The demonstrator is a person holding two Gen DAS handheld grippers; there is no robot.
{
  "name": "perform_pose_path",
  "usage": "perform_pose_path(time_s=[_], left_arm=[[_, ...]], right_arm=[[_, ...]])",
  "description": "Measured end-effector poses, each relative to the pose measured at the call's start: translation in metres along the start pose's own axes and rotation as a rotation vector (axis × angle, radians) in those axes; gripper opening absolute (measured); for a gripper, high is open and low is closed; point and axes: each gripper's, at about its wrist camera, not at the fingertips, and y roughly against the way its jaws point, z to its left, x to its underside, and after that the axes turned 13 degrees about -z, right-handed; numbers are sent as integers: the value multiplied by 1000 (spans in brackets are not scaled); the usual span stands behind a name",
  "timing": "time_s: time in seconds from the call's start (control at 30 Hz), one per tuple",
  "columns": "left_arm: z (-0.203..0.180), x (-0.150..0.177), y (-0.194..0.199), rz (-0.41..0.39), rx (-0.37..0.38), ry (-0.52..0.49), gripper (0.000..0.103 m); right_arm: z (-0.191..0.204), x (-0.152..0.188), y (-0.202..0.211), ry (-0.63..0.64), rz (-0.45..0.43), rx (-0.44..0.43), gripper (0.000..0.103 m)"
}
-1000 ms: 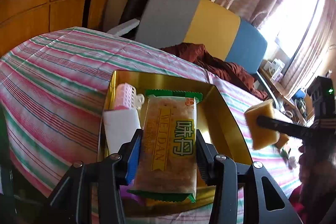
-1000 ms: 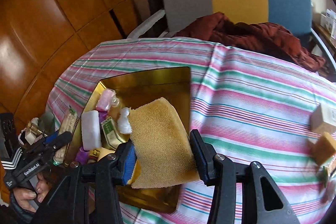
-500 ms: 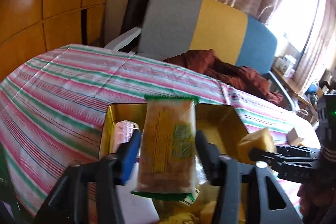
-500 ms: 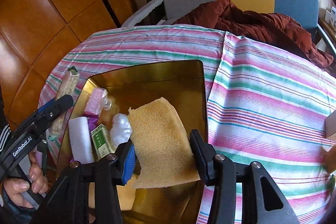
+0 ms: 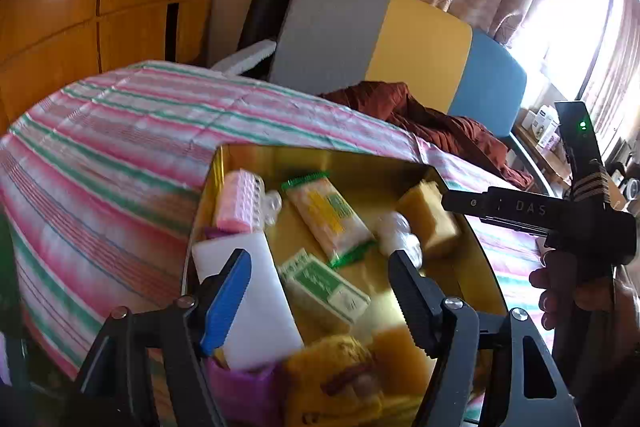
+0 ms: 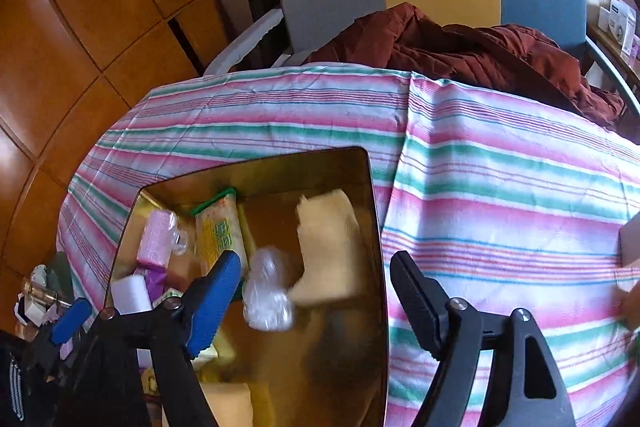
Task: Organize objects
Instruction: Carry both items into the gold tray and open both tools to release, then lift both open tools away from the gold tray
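Where motion smears the gold tin (image 6: 370, 211), a blurred sponge (image 6: 328, 247).

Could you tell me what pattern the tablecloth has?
Pink, green and white stripes on the tablecloth; clearest in the right wrist view.

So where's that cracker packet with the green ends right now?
The cracker packet lies loose inside the gold tin, between the pink hair roller and the yellow sponge.
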Motion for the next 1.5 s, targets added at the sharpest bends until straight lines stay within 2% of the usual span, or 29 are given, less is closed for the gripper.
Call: perform_pose_path(time_s=[0.2, 0.37, 0.8, 1.5], left_arm=[[-4, 12, 9, 19, -4, 17, 75], [-14, 18, 22, -4, -23, -33, 82], [-38, 24, 40, -35, -64, -133, 86], [-62, 32, 50, -70, -73, -241, 89]], right_arm=[[1, 25, 25, 17, -8, 8, 83], [5, 43, 48, 43, -34, 24, 84], [12, 76, 85, 128, -129, 125, 88], [1, 90, 110, 125, -199, 206, 88]])
